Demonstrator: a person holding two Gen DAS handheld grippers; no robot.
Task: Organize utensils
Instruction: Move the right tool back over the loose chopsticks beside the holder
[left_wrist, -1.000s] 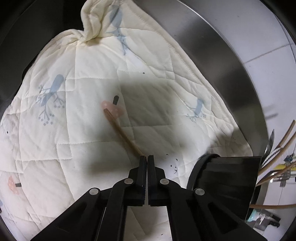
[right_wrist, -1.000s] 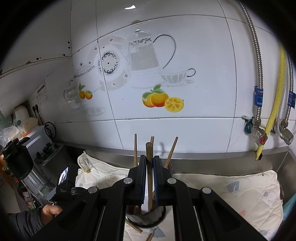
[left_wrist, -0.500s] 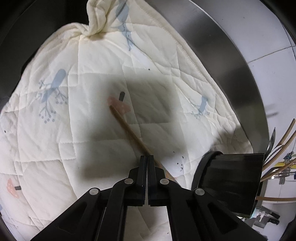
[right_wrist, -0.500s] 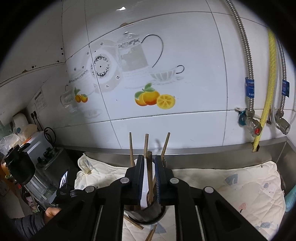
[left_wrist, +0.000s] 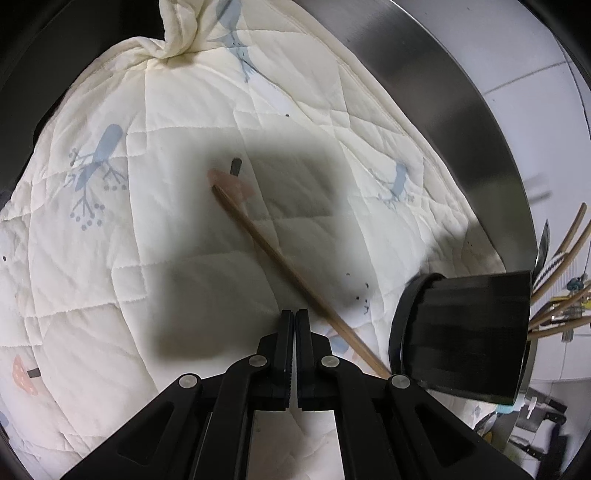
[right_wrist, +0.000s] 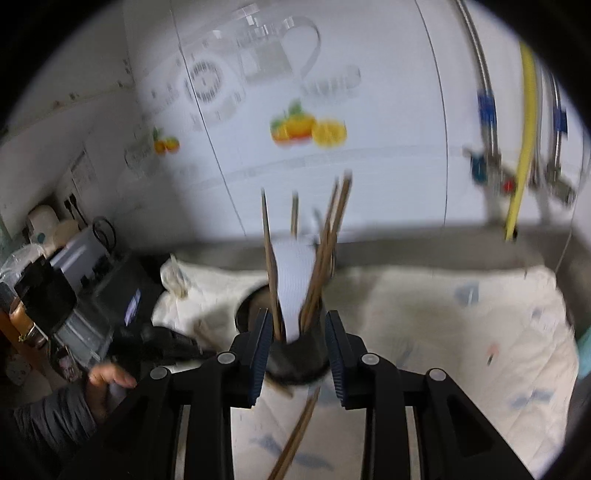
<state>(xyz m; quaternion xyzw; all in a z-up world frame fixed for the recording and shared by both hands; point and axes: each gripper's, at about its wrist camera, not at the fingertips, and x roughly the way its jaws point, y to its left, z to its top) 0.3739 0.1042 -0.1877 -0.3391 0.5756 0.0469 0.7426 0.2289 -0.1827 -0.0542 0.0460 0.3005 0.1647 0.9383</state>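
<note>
Item: utensil sorting, part complete

Done: several wooden chopsticks (right_wrist: 271, 258) and a white ridged utensil (right_wrist: 295, 284), its kind not readable through the blur, are stood upright in the black utensil holder (right_wrist: 297, 354), which is set on the quilted cloth (right_wrist: 443, 332)

Left: one chopstick (left_wrist: 280, 258) is laid flat on the quilted cloth (left_wrist: 129, 221), its near end running under the base of the utensil holder (left_wrist: 465, 332); in the right wrist view a further pair (right_wrist: 295, 435), possibly two chopsticks, is seen lying in front of the holder. These are judged still to be collected

Left gripper (left_wrist: 294, 317): jaws pressed together on nothing, held above the cloth just beside the loose chopstick, not touching it

Right gripper (right_wrist: 297, 347): jaws have just been opening and are parted; the holder is framed between them, no stick is pinched by the pads

Shown only by the left wrist view: the full run of the loose chopstick, the cloth's bird print, the knotted corner, the steel rim (left_wrist: 443, 92) behind

Shown only by the right wrist view: the holder's contents from the front, the tiled wall (right_wrist: 388, 110) with fruit decals, the hoses (right_wrist: 524, 147), the appliances at left, and the person's hand (right_wrist: 107, 380) in a grey sleeve
</note>
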